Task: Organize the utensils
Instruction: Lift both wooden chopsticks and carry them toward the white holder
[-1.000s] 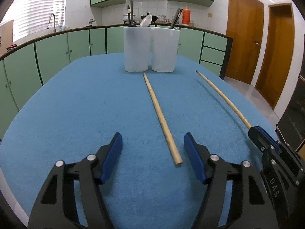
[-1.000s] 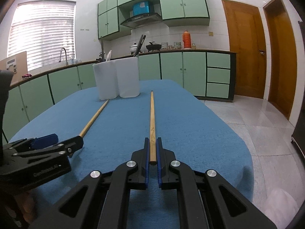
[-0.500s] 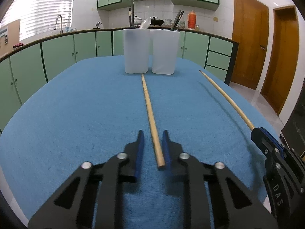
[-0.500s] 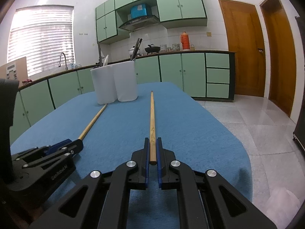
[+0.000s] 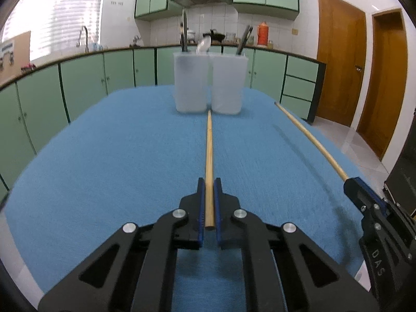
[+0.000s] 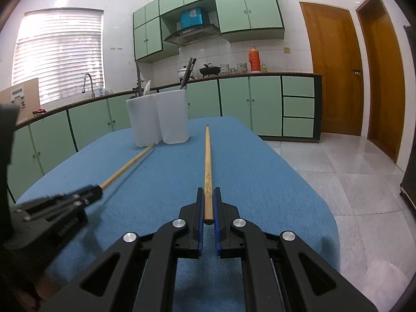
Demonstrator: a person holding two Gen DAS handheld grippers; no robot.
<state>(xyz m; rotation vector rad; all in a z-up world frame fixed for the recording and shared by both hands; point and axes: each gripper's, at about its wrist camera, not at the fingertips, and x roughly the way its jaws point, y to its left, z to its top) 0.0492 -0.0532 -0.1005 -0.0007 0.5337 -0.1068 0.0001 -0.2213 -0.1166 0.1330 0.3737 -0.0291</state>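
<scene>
Item: two long wooden chopsticks, one per gripper, over a blue cloth (image 5: 104,182)

Left gripper (image 5: 209,202): jaws clamped on the butt end of the left chopstick (image 5: 208,153); the stick runs straight ahead, its far tip close to the foot of the two white holders (image 5: 210,83), whether touching cannot be told

Right gripper (image 6: 208,205): jaws clamped on the butt end of the right chopstick (image 6: 207,161); its tip points just right of the holders, clear of them

Holders: side by side at the far end of the cloth, each already carrying dark utensils; a pale spoon (image 5: 204,45) shows in the left one

Risks, as judged:
- Each stick is pinched at one extreme end only; the long free length could pivot or droop between the pads on lifting, throwing the tip off aim
- A smooth round shaft may roll or slip out of flat pads if swung fast
- The left tip, so near the holders, could shove or tip them if pushed forward before being raised
- Utensils already standing inside may block or deflect an entering tip
- The two grippers sit near each other; crossed sticks or a knock between them is possible if both move at once
</scene>
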